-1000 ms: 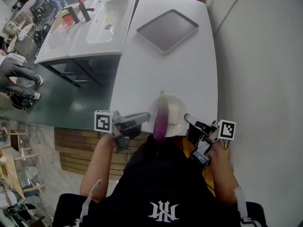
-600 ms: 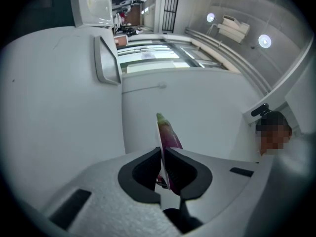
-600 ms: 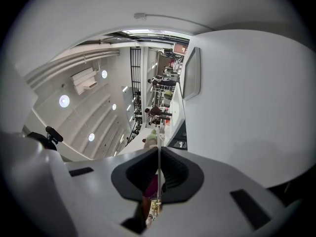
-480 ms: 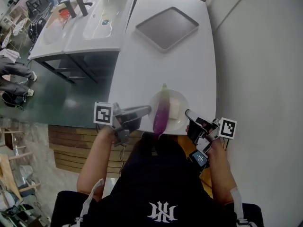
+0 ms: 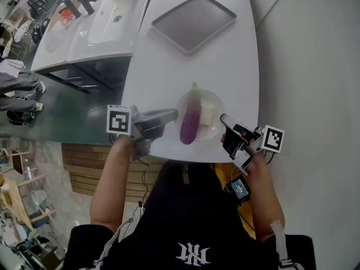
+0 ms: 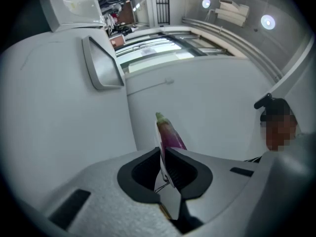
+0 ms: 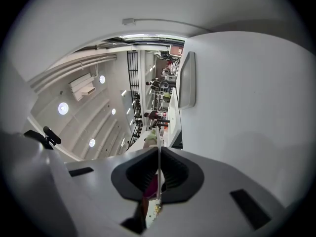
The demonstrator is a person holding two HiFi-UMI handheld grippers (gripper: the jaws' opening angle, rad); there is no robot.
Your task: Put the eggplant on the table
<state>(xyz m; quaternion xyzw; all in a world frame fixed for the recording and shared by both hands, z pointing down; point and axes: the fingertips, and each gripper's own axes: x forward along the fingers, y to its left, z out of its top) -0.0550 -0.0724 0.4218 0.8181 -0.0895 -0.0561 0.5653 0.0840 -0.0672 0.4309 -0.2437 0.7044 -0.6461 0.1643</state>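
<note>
Plainly L hand-held gripper (image 5: 171,114) & R hand-held gripper (image 5: 224,118) pinched plate (image 5: 217,108) rims; eggplant (image 5: 190,122) needed level, even lowering onto near table (image 5: 197,66) edge.

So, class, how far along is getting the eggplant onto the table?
Done: the plate carrying the eggplant is at the near edge of the table. In hand: left gripper and right gripper both clamp its rim. Left: setting it down, letting go.

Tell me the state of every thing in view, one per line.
plate: gripped at two opposite sides.
eggplant: lying on the plate.
left claw: shut on the plate's rim.
right claw: shut on the plate's rim.
tray: empty, flat on the table.
</note>
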